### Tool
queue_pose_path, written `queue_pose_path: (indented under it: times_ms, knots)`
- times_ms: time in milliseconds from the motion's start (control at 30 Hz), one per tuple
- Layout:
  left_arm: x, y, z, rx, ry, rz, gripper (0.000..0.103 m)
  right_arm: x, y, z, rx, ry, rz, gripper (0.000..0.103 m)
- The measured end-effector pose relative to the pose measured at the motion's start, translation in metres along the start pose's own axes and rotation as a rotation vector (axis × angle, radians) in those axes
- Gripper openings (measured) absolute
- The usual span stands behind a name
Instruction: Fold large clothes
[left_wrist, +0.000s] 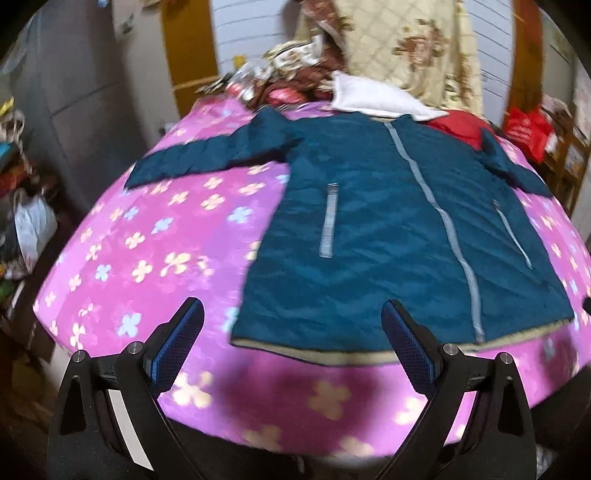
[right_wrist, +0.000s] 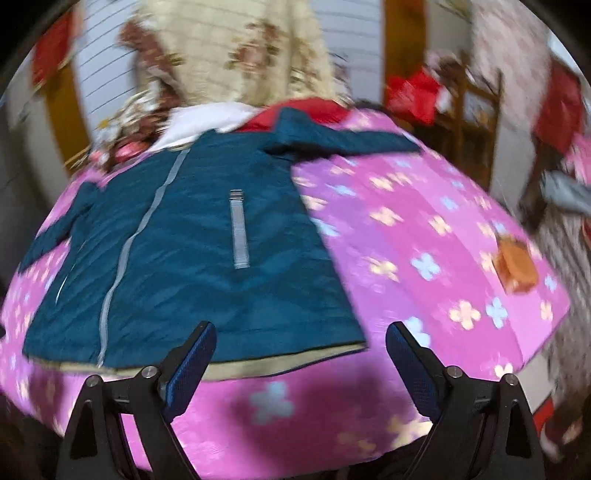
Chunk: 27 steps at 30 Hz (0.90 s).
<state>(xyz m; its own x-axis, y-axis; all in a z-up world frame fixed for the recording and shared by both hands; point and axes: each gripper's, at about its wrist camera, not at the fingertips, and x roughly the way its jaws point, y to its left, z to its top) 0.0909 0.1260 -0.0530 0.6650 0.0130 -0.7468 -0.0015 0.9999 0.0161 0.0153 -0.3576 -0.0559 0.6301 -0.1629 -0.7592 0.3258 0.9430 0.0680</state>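
Observation:
A dark teal quilted jacket with a grey zip lies flat, front up, on a pink flowered bed cover, both sleeves spread sideways. It also shows in the right wrist view. Its beige-lined hem faces me. My left gripper is open and empty, above the hem's left part. My right gripper is open and empty, above the hem's right corner. Neither touches the jacket.
At the bed's far end lie a white cloth, a red garment and a cream flowered quilt. An orange box sits on the bed cover near its right edge. Bags clutter the floor at left.

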Motion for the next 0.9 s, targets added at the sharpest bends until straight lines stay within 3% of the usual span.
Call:
queue_pose_path:
  times_ms: [167, 333, 500, 567, 700, 767, 800, 833, 867, 900]
  knots:
    - [0.048, 0.052, 0.004, -0.201, 0.113, -0.115, 0.097, 0.025, -0.060, 0.012, 0.149, 0.059, 0.014, 0.086]
    - [0.086, 0.073, 0.002, -0.332, 0.179, -0.219, 0.097, 0.054, -0.080, 0.020, 0.171, 0.114, 0.159, 0.086]
    - [0.113, 0.077, -0.004, -0.411, 0.237, -0.320, 0.097, 0.082, -0.073, 0.022, 0.156, 0.159, 0.233, 0.086]
    - [0.112, 0.073, -0.004, -0.399, 0.205, -0.316, 0.097, 0.095, -0.071, 0.021, 0.167, 0.184, 0.244, 0.086]
    - [0.116, 0.057, -0.001, -0.357, 0.227, -0.364, 0.097, 0.104, -0.062, 0.018, 0.159, 0.186, 0.244, 0.086]
    - [0.116, 0.047, 0.000, -0.316, 0.234, -0.344, 0.090, 0.105, -0.054, 0.017, 0.141, 0.183, 0.248, 0.086]
    - [0.115, 0.039, 0.001, -0.272, 0.235, -0.294, 0.070, 0.106, -0.051, 0.017, 0.132, 0.182, 0.244, 0.086]
    - [0.115, 0.033, 0.002, -0.236, 0.241, -0.246, 0.050, 0.106, -0.047, 0.017, 0.115, 0.175, 0.238, 0.077]
    - [0.115, 0.030, 0.003, -0.222, 0.251, -0.231, 0.044, 0.105, -0.042, 0.016, 0.100, 0.170, 0.238, 0.068]
    - [0.115, 0.029, 0.004, -0.232, 0.261, -0.246, 0.033, 0.105, -0.038, 0.015, 0.083, 0.167, 0.235, 0.050]
